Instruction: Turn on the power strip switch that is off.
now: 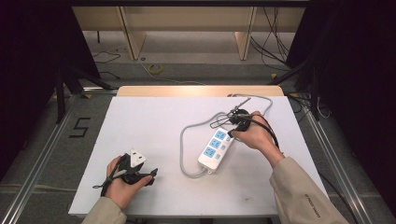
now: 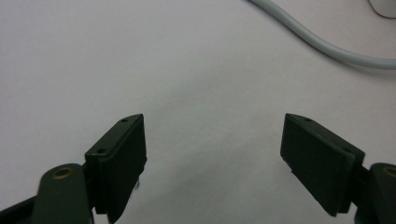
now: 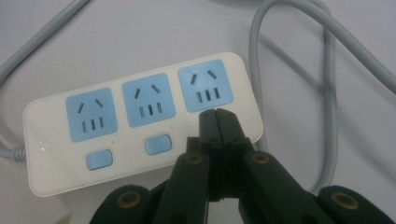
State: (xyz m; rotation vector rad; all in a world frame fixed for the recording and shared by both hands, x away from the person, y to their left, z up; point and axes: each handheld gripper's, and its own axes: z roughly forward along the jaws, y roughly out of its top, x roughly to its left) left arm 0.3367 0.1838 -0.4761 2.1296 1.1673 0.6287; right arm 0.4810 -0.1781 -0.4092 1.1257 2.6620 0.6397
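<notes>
A white power strip [image 1: 215,149] with three blue sockets lies on the white table top [image 1: 154,121], right of centre. In the right gripper view the power strip [image 3: 140,121] shows two blue buttons below its sockets. My right gripper [image 3: 217,114] is shut with nothing between its jaws, and its tips lie over the strip just below the third socket, hiding that spot. From above, the right gripper [image 1: 232,133] sits at the strip's far end. My left gripper [image 1: 152,175] rests near the table's front left. Its jaws [image 2: 212,135] stand wide open over bare table.
The strip's grey cable [image 1: 187,140] loops left of the strip and behind it toward the table's back edge; part of the cable [image 2: 327,46] crosses the left gripper view. A taped "5" [image 1: 80,127] marks the floor at left. Metal rails run along both sides.
</notes>
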